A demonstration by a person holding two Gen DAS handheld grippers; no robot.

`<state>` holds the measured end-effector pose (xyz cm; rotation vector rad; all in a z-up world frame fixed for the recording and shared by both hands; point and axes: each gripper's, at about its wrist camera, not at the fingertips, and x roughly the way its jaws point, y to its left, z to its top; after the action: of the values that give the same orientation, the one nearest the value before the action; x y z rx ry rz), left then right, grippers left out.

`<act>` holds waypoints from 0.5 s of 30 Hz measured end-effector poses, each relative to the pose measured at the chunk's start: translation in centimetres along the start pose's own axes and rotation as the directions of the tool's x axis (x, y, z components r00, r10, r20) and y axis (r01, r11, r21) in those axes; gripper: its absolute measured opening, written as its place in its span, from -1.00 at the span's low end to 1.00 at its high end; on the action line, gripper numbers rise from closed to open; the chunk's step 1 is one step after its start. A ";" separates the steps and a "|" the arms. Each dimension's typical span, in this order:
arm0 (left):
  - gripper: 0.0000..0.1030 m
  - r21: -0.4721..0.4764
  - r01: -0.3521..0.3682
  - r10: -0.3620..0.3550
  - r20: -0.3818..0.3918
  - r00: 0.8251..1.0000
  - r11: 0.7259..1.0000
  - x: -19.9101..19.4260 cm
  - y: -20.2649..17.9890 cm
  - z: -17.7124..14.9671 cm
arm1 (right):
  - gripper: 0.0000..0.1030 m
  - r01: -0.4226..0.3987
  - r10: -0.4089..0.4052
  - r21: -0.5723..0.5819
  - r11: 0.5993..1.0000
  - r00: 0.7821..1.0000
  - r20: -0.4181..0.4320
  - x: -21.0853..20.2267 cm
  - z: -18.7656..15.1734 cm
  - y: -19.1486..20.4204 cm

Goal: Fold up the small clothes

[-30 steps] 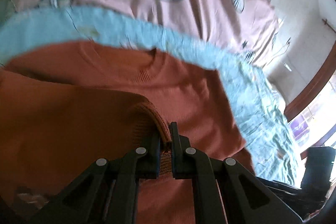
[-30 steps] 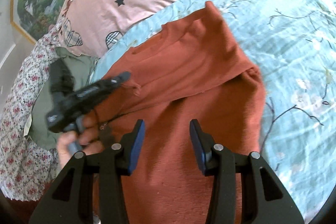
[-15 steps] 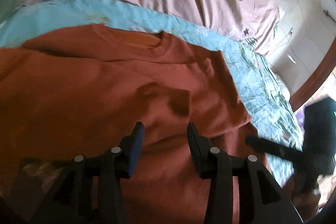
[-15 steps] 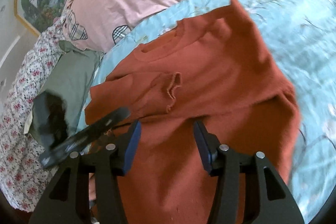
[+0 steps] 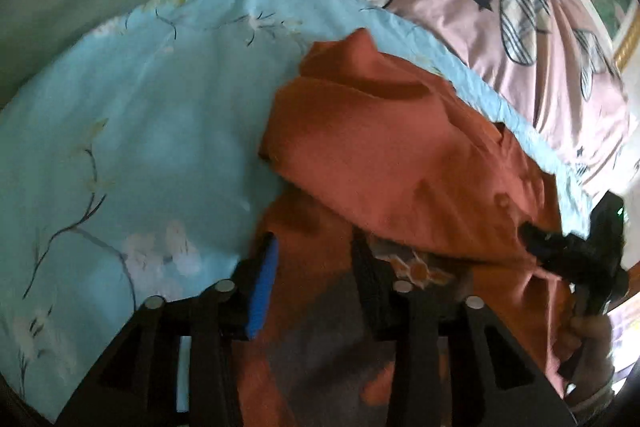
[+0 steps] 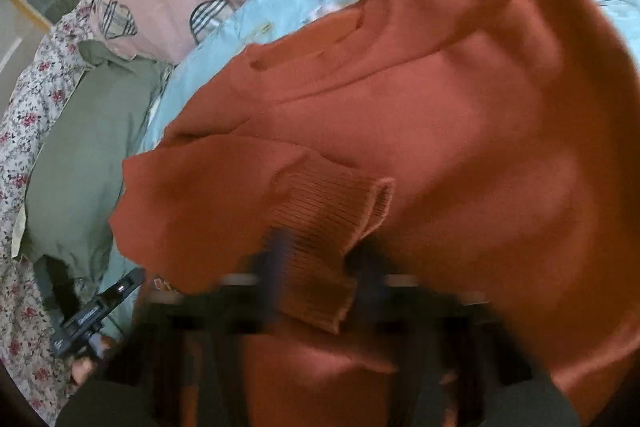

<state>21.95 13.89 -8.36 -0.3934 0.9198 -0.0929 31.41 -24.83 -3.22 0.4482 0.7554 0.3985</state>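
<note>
Rust-orange sweater (image 6: 460, 115) now has one sleeve (image 6: 320, 223) folded in; left tool (image 5: 316, 287), narrowing, is empty, and right tool (image 6: 320, 291) has shut, its hold unclear.

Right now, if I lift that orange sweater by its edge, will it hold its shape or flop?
The orange sweater will likely flop: it already lies in soft folds and creases. Its ribbed cuff looks stretchy, so it may sag. The knit looks grippy rather than slippery.

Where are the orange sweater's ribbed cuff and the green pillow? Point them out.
ribbed cuff (image 6: 332, 211): right wrist view, on the ribbing near the sleeve's open end.
green pillow (image 6: 84, 147): right wrist view, on its plain middle.
</note>
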 end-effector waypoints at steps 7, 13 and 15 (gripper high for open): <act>-0.35 0.092 -0.071 0.071 0.008 0.997 0.993 2.5 -1.9 2.3 | -0.91 -0.062 0.048 0.040 0.997 0.957 0.287 -10.2 3.0 -1.2; -0.35 0.141 -0.109 0.106 0.027 0.994 0.984 3.6 -3.2 2.6 | -0.91 0.020 -0.048 0.127 0.992 0.973 0.226 -10.0 2.4 -6.5; -0.40 0.134 -0.112 0.108 0.038 0.993 0.985 3.5 -3.1 2.5 | -0.91 0.044 -0.067 0.123 0.991 0.978 0.195 -9.0 1.7 -6.9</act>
<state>26.36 10.92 -8.52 -0.2164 0.8973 -0.0476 27.92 -35.41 -0.67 0.5683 0.5972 0.2527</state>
